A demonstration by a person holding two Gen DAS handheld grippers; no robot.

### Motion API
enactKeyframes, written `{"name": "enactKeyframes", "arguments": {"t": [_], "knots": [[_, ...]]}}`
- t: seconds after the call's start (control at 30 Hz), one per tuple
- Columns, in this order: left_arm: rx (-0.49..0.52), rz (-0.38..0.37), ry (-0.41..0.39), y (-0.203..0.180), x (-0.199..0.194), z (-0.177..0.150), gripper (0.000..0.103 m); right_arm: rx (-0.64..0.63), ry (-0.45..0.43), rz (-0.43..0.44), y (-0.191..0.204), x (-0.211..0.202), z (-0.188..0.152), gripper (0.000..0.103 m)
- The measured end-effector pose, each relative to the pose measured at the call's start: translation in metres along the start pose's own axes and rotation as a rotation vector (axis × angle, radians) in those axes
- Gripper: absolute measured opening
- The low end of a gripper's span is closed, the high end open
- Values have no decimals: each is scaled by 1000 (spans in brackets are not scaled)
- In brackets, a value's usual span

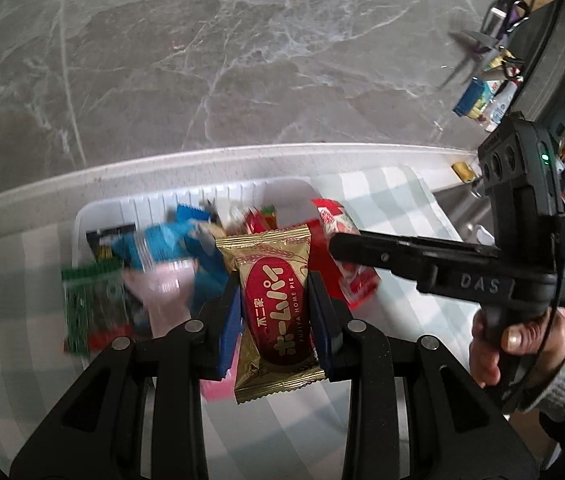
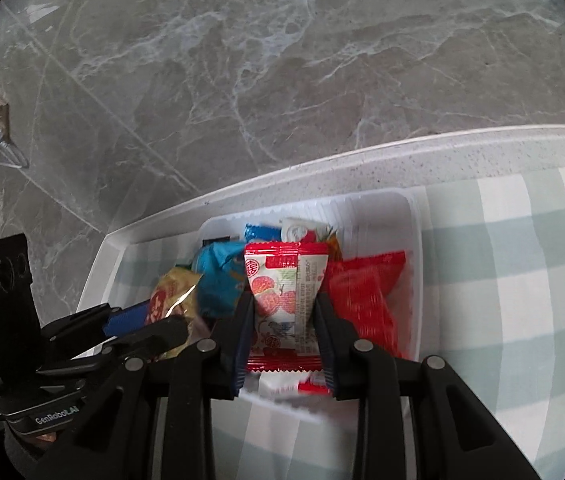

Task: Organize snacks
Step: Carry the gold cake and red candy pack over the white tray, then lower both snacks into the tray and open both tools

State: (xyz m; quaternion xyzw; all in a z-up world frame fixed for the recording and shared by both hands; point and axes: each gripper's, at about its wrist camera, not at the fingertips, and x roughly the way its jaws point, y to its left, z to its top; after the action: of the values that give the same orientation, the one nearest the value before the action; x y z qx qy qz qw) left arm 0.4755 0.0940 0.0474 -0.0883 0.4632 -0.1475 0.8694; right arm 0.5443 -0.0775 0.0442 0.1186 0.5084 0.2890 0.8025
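Observation:
My left gripper [image 1: 275, 280] is shut on a gold packet with a red oval label [image 1: 274, 312], held above the white plastic bin [image 1: 102, 210] of mixed snacks. In the right wrist view my right gripper [image 2: 284, 300] is shut on a red-and-white packet printed with strawberries [image 2: 282, 292], also over the white bin [image 2: 412, 216]. Blue, green and pink wrappers [image 1: 162, 248] lie blurred in the bin. A larger red packet [image 2: 366, 300] lies in the bin at the right. The right gripper [image 1: 334, 245] reaches in from the right in the left wrist view; the left gripper [image 2: 162, 318] shows at lower left.
The bin sits on a pale green checked cloth [image 2: 502, 260] over a white speckled counter edge [image 2: 402, 156]. Grey marble floor [image 1: 202, 60] lies beyond. A cluttered shelf with small items [image 1: 486, 92] stands at the far right. A hand in a grey sleeve [image 1: 522, 344] grips the right tool.

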Motion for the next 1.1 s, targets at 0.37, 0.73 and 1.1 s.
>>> {"name": "enactKeyframes", "arguments": {"t": [0.37, 0.73, 1.1], "knots": [[9, 40, -2, 12, 35, 21, 29, 9, 19, -32, -13, 25, 12, 34], [19, 77, -49, -3, 27, 18, 76, -23, -20, -41, -4, 0, -1, 44], [26, 124, -93, -40, -24, -14, 102, -64, -126, -65, 15, -80, -52, 66]]}}
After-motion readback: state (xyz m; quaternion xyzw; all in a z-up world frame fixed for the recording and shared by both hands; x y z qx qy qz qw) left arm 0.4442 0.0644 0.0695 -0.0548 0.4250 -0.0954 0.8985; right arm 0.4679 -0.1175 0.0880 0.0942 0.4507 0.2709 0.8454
